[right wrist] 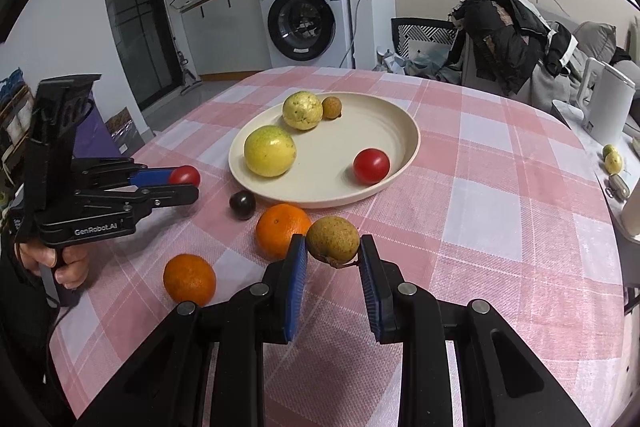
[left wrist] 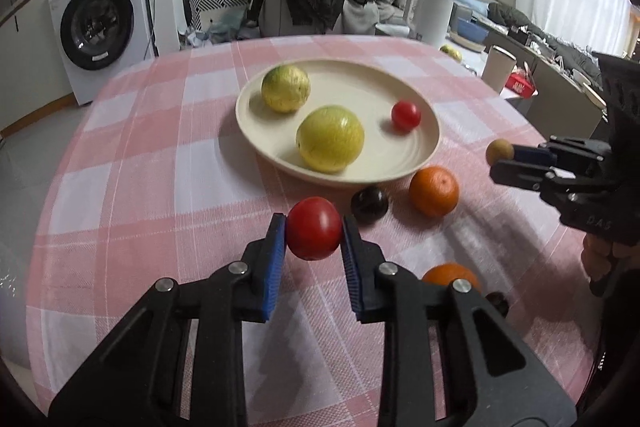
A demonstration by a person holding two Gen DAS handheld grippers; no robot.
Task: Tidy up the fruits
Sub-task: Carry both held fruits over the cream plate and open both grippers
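Left gripper (left wrist: pixel 313 230) clamped a cherry tomato (left wrist: pixel 314 228), right gripper (right wrist: pixel 333 247) pinched a longan (right wrist: pixel 333 238) — both fruits held above the cloth, plate (right wrist: pixel 400 119) straight ahead, left nearer.

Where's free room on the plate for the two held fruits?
Plate: the middle and right rim between the yellow fruits and small tomato are bare. Crowded: the plate's left side and the cloth in front, with oranges and a dark fruit.

Two tomatoes (left wrist: pixel 314 229), two oranges (right wrist: pixel 283 230), one plate (right wrist: pixel 400 119)
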